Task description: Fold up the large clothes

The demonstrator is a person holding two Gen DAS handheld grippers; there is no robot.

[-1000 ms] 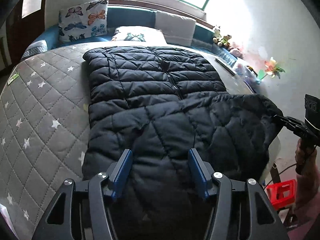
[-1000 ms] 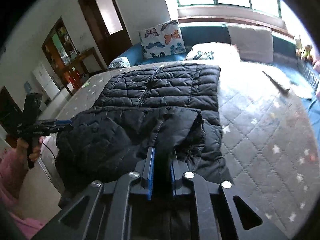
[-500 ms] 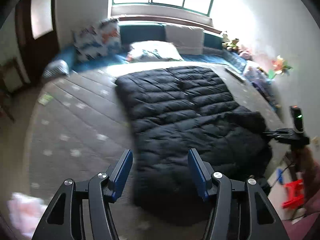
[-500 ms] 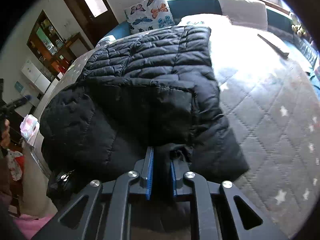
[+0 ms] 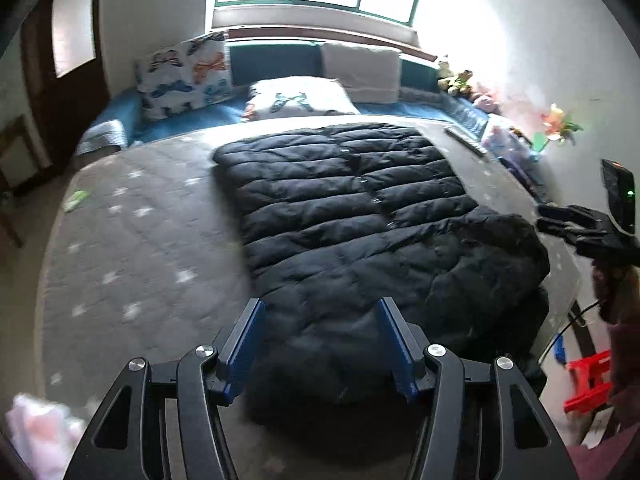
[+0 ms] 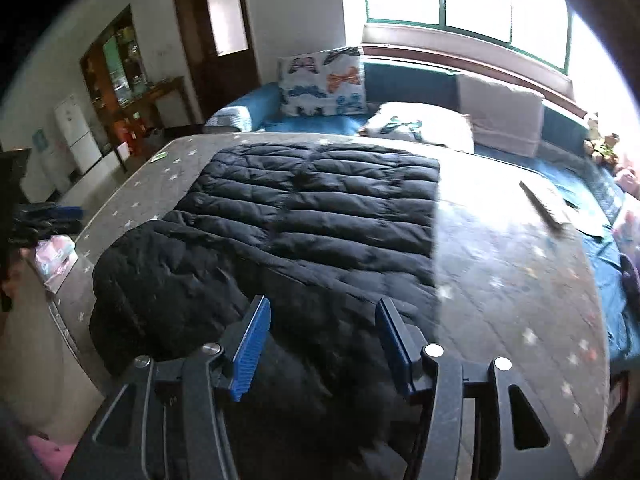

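Two blue-padded fingers of the left gripper (image 5: pixel 320 344) are hanging released and empty above the near edge of the bed (image 5: pixel 132 248), where a black quilted jacket (image 5: pixel 360 216) is lying spread along the middle. From the right wrist, the right gripper (image 6: pixel 320 346) is just parting its fingers, released over the jacket's folded near end (image 6: pixel 192 276).
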